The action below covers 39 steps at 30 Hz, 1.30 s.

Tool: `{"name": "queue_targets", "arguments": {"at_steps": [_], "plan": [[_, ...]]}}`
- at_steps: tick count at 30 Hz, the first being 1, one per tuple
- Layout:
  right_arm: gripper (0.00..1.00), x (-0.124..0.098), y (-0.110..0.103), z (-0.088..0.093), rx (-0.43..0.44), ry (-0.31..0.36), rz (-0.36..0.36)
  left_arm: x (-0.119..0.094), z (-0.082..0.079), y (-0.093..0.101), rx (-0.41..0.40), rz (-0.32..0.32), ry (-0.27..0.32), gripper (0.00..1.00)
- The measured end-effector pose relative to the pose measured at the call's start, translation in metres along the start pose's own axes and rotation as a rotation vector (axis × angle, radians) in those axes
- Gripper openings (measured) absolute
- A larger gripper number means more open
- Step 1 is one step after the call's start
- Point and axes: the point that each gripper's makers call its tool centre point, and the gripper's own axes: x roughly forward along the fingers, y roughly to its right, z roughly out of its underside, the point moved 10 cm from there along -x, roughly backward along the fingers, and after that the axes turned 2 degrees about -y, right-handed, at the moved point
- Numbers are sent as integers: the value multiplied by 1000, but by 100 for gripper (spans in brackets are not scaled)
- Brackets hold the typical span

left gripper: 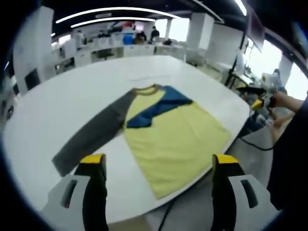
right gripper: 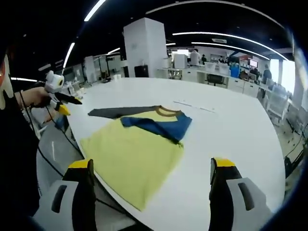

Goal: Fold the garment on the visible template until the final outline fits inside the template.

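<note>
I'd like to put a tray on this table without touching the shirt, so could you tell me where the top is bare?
The white table is bare beyond the shirt's collar, apart from faint thin marks there, and along the side by its folded blue sleeve. The near edge is crowded: the yellow shirt reaches it, and the grey sleeve stretches across the other side.

White column (right gripper: 146,45), ceiling light strips (left gripper: 115,10), distant desks (left gripper: 120,48) — open office beyond the table (left gripper: 57,110)
</note>
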Motion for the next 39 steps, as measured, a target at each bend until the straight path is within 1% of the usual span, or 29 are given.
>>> {"name": "queue_targets", "arguments": {"at_steps": [5,7,10,13,15,19,23,26,28,30,31,33,37,39], "plan": [[100,4,-2,-5,-19,-4,-9,0,-2,0,4,1,8,87],[99,6,-3,-6,-35,-9,-13,-1,-1,0,3,-1,5,87],[93,9,-6,-6,-53,-28,-18,-3,2,0,-2,-3,4,87],[95,14,-9,-6,-64,-31,-34,-6,6,0,-15,-3,11,87],[93,17,-10,-8,-74,-40,-42,-8,7,1,-24,-3,19,87],[91,27,-12,-17,-119,-53,-61,-9,13,-3,-30,-6,15,87],[88,38,-15,-29,-180,-43,-85,-11,15,-3,-25,-5,11,87],[85,50,-16,-40,-211,-29,-99,-13,16,-3,-31,-10,17,87],[80,58,-17,-45,-235,-25,-114,-13,16,-3,-33,-10,19,87],[76,69,-20,-52,-282,-26,-128,-13,17,-3,-36,-7,22,86],[75,77,-22,-56,-319,-39,-148,-12,18,-2,-38,-5,21,86],[73,90,-26,-62,-362,-48,-169,-12,19,-1,-38,-3,20,86],[71,111,-34,-73,-409,-42,-203,-13,20,-1,-43,-2,22,86],[68,125,-40,-77,-422,-43,-225,-13,20,-1,-43,0,21,86]]}}
